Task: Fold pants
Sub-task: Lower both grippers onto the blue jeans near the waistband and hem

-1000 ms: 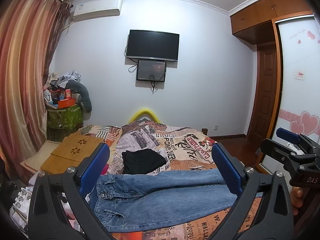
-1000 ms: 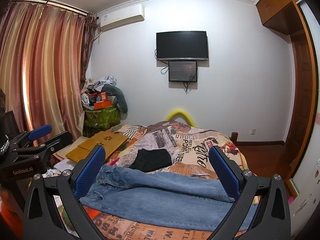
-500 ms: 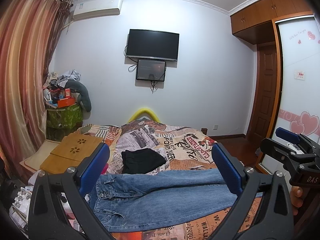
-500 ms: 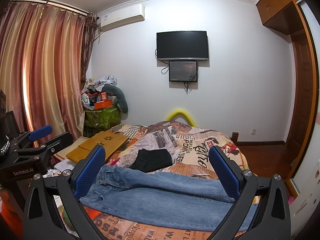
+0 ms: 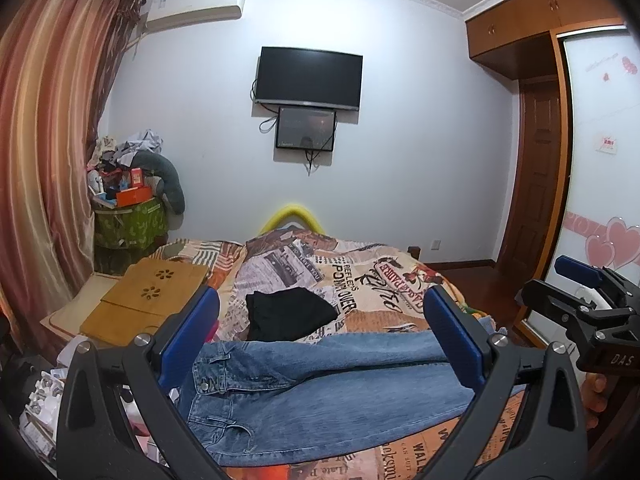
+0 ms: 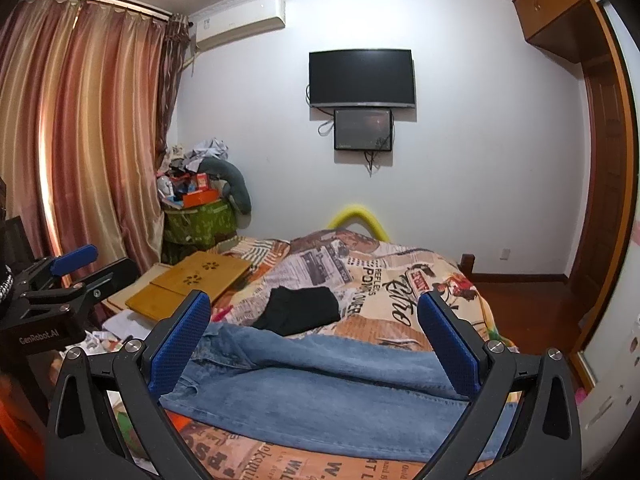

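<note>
Blue jeans (image 5: 320, 392) lie flat across the near end of the bed (image 5: 360, 280), waist to the left, legs to the right, one leg over the other. They also show in the right wrist view (image 6: 320, 384). My left gripper (image 5: 320, 332) is open and empty, held above the jeans. My right gripper (image 6: 314, 328) is open and empty, also above them. The right gripper shows at the right edge of the left wrist view (image 5: 584, 304). The left gripper shows at the left edge of the right wrist view (image 6: 60, 284).
A folded black garment (image 5: 288, 314) lies on the patterned bedspread beyond the jeans. A wooden lap desk (image 5: 148, 296) rests at the bed's left. A cluttered green box (image 5: 128, 224) stands by the curtain. A wardrobe (image 5: 600, 200) stands on the right.
</note>
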### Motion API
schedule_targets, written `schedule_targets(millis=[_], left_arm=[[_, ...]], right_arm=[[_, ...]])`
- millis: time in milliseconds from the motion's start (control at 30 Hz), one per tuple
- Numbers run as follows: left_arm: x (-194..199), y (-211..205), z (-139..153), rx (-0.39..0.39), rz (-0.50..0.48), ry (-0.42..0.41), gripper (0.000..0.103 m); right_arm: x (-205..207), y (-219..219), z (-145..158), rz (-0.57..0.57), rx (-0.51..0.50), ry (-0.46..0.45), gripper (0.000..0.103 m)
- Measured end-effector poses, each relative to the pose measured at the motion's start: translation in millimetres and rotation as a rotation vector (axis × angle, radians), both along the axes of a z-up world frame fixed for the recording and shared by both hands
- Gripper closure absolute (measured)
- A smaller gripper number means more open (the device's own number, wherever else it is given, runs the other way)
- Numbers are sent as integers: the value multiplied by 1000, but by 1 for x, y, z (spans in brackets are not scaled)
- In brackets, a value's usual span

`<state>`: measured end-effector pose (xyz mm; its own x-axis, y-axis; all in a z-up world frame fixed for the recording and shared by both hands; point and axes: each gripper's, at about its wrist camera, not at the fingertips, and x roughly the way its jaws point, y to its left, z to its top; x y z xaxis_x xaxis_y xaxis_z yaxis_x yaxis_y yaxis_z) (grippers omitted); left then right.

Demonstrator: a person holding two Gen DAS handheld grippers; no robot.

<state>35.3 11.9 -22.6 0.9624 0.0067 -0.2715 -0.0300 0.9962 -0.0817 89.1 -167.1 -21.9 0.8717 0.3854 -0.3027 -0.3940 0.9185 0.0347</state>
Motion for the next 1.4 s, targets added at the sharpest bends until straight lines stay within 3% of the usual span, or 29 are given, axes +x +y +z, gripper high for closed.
schedule_targets(millis=[367, 533, 667, 800, 1033, 1233, 1400], left_arm=[[72, 21, -37, 8, 46, 123, 0], [115, 42, -62, -8, 63, 192, 0], [147, 63, -80, 33, 114, 241, 0], [184, 83, -100, 104, 153, 302, 0], [239, 133, -147, 133, 165, 423, 0], [280, 189, -193, 19, 170, 582, 0], [303, 221, -228, -53, 168, 702, 20]], right_arm=[[64, -1, -40, -30, -48, 131, 0], [108, -4, -70, -54, -57, 248, 0], [137, -9, -90, -60, -57, 341, 0], [163, -13, -109, -85, -119, 355, 0], [212, 0, -135, -60, -260, 335, 0], [255, 6, -168, 38, -293, 415, 1], [284, 12, -191, 133, -295, 488, 2]])
